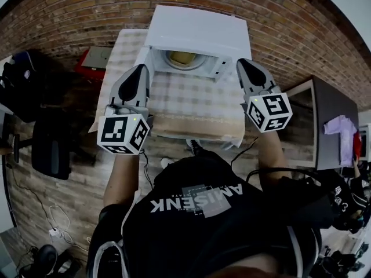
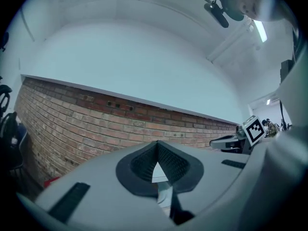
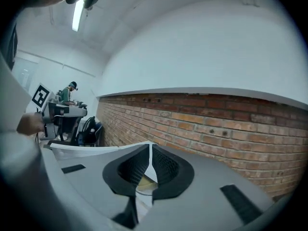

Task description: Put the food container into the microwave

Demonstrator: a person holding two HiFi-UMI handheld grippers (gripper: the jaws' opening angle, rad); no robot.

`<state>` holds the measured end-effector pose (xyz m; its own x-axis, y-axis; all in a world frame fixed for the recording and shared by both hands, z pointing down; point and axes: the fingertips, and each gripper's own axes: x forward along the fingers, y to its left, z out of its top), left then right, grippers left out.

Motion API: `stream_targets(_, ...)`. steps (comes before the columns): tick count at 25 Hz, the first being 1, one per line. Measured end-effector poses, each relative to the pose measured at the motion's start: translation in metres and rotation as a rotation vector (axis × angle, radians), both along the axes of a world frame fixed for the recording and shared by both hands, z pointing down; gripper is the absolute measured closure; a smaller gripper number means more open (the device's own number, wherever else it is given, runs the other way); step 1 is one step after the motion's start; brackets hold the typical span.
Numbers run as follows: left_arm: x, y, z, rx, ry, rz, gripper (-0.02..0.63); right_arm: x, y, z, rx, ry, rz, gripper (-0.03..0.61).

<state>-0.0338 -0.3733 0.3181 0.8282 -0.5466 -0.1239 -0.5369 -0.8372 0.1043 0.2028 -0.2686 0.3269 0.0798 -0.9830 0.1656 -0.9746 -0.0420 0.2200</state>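
A white microwave (image 1: 197,30) stands open at the far end of a table with a checked cloth (image 1: 179,106). Inside it, on the turntable, sits the yellowish food container (image 1: 181,58). My left gripper (image 1: 141,69) hovers in front of the microwave's left side, shut, with nothing between its jaws. My right gripper (image 1: 243,63) is raised near the microwave's right front corner, also shut and empty. In the right gripper view, the jaws (image 3: 150,148) meet at their tips and the container (image 3: 143,181) shows in the gap below them. In the left gripper view, the jaws (image 2: 157,144) meet too.
A brick wall (image 1: 301,33) runs behind the microwave. A black chair (image 1: 49,143) stands left of the table, and a red thing (image 1: 81,65) lies by the wall. A dark cabinet (image 1: 330,120) stands at the right. Cables lie on the floor (image 1: 52,225).
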Motion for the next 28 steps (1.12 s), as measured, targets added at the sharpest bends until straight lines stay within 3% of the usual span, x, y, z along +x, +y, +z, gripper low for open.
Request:
stream_targets(4, 0.009, 0.003, -0.002, 0.021, -0.009, 0.026, 0.602, 0.021, 0.028, -0.014, 0.028, 0.003, 0.101, 0.528)
stream_targets(10, 0.023, 0.014, -0.006, 0.016, -0.024, 0.044, 0.603, 0.053, 0.059, -0.017, 0.046, -0.021, 0.172, 0.532)
stream_targets(20, 0.072, 0.027, -0.014, -0.014, -0.021, 0.024, 0.602, 0.109, 0.091, -0.043, 0.085, -0.003, 0.178, 0.537)
stream_targets(28, 0.104, 0.047, -0.013, -0.057, -0.044, 0.024, 0.603, 0.156, 0.119, -0.034, 0.08, -0.026, 0.197, 0.537)
